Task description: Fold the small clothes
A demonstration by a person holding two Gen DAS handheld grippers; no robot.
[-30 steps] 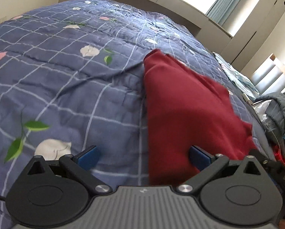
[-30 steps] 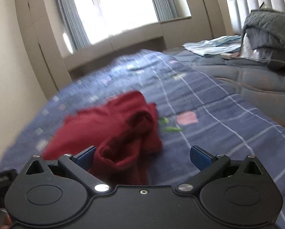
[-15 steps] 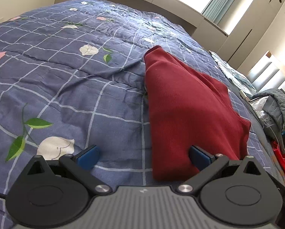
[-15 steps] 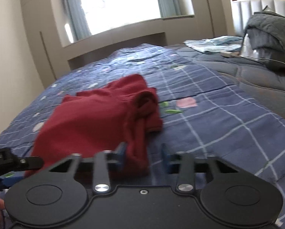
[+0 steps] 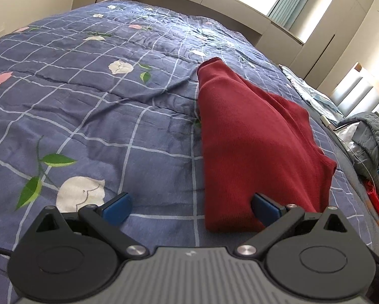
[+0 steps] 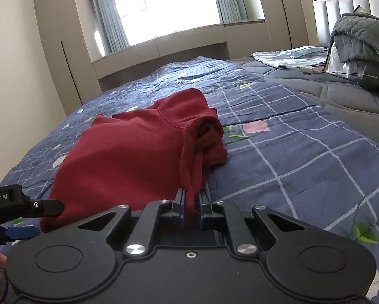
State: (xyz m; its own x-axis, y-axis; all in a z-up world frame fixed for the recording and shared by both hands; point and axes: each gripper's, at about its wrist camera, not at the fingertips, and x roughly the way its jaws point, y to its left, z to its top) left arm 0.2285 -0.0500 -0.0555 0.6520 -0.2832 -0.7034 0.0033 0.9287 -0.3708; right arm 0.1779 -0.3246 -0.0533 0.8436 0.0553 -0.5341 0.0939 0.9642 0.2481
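Red garment (image 6: 128, 157) is spread on the bed's blue checked quilt (image 6: 303, 152), partly folded, with a bunched sleeve or cuff at its right side in the right wrist view. A near edge of the garment (image 5: 252, 147) is drawn up into the right tongs (image 6: 191, 202): the jaws are closing, nearly together, with a strip of red fabric pinched between the blue pads. Left tongs (image 5: 189, 206) are held wide apart low over the quilt; the garment's near corner lies against the right-hand pad, with bare quilt (image 5: 88, 116) between the pads and nothing gripped. In the right wrist view the left tongs (image 6: 24, 217) are seen at the garment's left corner. Grey bedding (image 6: 361, 38) is piled by the headboard, well apart. Light blue cloth (image 6: 288, 57) lies flat beyond the quilt.
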